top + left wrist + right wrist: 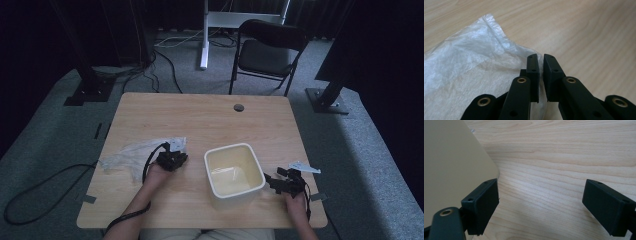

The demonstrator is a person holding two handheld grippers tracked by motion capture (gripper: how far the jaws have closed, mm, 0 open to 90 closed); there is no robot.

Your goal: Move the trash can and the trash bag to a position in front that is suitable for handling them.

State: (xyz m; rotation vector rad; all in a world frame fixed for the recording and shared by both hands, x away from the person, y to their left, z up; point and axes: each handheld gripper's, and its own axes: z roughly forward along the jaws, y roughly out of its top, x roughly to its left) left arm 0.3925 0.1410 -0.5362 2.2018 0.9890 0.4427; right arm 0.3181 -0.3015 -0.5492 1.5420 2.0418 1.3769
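Observation:
A crumpled clear plastic bag [127, 155] lies flat on the left part of the wooden table [200, 115]. My left gripper [170, 159] sits at the bag's right edge. In the left gripper view its jaws stand almost together, and the thin edge of the bag [474, 65] runs in between the pads [533, 71], so the left gripper [541, 72] is shut on it. A cream rectangular tub [233, 172] stands empty right of centre. My right gripper [274, 179] rests on the table just right of the tub, open. Nothing lies between the right gripper's [541, 205] jaws, and the tub's wall [454, 170] is beside one finger.
A dark round grommet [238, 107] sits near the table's far edge. Beyond the table stand a black folding chair [267, 50] and a white desk leg [204, 35]. Cables run over the grey carpet at the left [35, 190].

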